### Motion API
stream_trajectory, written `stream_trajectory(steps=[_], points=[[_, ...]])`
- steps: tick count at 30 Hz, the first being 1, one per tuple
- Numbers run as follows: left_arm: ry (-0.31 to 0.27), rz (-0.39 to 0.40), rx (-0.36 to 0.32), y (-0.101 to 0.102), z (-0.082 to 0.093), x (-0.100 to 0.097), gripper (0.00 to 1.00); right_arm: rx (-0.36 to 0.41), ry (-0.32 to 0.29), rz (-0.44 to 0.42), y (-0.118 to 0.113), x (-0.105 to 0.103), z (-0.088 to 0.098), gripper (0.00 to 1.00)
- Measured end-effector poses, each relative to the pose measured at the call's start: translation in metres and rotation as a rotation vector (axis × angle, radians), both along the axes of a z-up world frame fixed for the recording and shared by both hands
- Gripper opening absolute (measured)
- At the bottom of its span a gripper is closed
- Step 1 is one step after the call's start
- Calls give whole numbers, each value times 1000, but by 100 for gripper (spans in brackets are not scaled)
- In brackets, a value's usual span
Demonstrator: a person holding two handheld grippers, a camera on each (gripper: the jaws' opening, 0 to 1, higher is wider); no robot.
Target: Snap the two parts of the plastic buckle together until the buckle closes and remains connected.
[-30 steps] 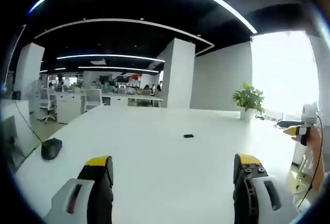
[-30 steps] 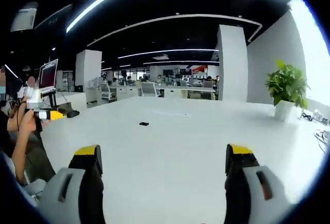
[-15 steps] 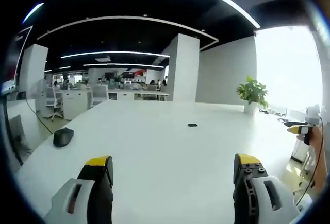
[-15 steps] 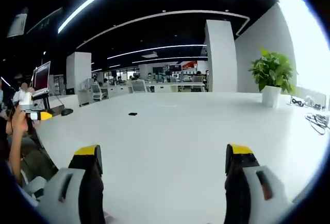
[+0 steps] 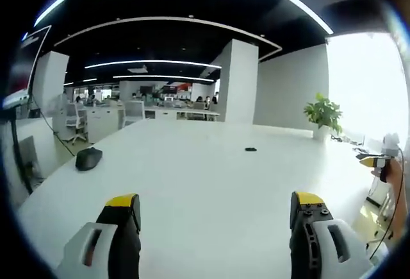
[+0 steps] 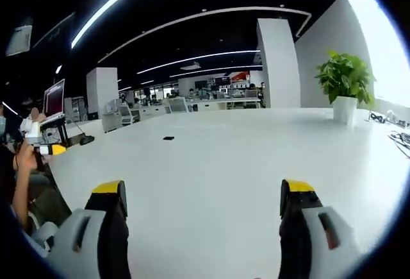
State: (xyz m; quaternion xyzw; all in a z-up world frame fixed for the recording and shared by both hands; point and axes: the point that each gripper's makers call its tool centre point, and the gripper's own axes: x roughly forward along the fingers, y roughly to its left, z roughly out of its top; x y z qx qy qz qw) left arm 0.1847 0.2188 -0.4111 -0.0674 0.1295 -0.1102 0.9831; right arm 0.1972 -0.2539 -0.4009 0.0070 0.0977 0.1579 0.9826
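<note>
A small black buckle (image 5: 250,149) lies far out on the white table (image 5: 192,183); in the right gripper view the same buckle (image 6: 168,138) is a dark speck left of centre. My left gripper (image 5: 214,211) is open, low over the table's near part, its yellow-tipped jaws wide apart and holding nothing. My right gripper (image 6: 202,199) is open too, with bare table between its jaws. The right gripper (image 5: 371,161) shows at the right edge of the left gripper view, and the left gripper (image 6: 48,149) at the left edge of the right gripper view, in a person's hand.
A black computer mouse (image 5: 88,158) rests near the table's left edge. A potted plant (image 6: 344,86) stands at the table's far right corner. A monitor (image 6: 54,98) stands at the left. Cables (image 6: 398,139) lie at the right edge. Office desks and chairs fill the background.
Both cameras have shifted: the mouse and buckle slid right in the left gripper view. In the right gripper view the plant moved right and the scene sank slightly. Both grippers stay open.
</note>
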Motion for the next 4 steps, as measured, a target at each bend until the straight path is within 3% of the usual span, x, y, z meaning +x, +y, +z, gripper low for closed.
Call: stream_trajectory(steps=[4], points=[[1, 11, 4, 4, 0, -2, 99, -10, 13, 8, 4, 0, -5, 100]])
